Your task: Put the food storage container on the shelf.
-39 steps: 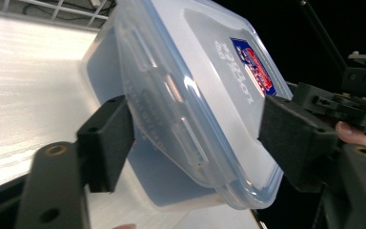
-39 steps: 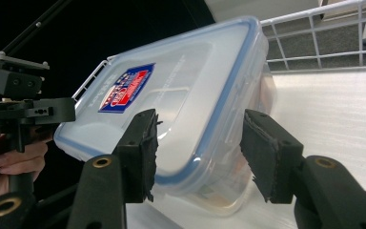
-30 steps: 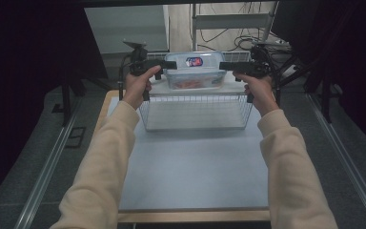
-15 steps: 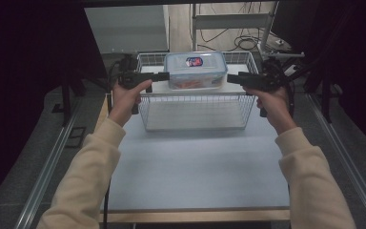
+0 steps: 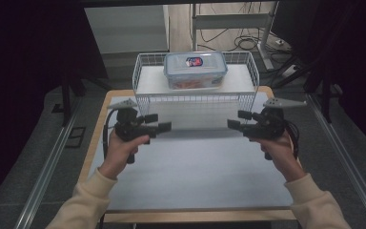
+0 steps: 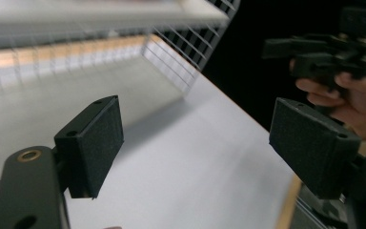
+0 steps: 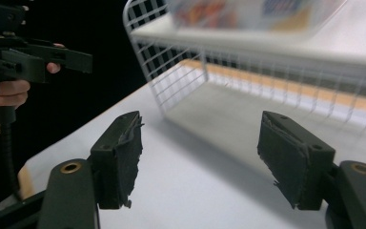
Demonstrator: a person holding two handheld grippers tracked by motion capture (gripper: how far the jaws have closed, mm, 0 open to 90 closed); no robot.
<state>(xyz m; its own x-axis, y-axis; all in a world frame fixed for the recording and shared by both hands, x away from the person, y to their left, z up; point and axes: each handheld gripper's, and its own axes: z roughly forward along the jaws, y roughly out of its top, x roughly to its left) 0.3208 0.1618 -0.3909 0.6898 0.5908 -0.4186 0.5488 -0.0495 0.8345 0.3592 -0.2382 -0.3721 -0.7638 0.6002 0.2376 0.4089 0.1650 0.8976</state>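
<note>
A clear plastic container [image 5: 195, 69] with a blue-rimmed lid and a sticker stands on top of a white wire rack [image 5: 195, 102] at the table's far end. The container [image 7: 252, 12] shows blurred in the right gripper view. My left gripper [image 5: 158, 122] hovers over the table's left side and points right. Its jaws [image 6: 202, 143] are open and empty and have just been closing a little. My right gripper [image 5: 238, 119] hovers opposite and points left. Its jaws [image 7: 202, 162] are open with nothing between them and have just been opening further. Both are well short of the rack.
A pale mat [image 5: 190, 167] covers the wooden table between the two hands. The rack's wire wall [image 6: 181, 52] rises just beyond the jaws. Dark floor, metal rails and cables surround the table. Each gripper view catches the other gripper [image 6: 324, 57] [image 7: 28, 52] across the table.
Both grippers have drawn back from either side of the container toward the person and sunk lower over the mat. The container stays on the rack.
</note>
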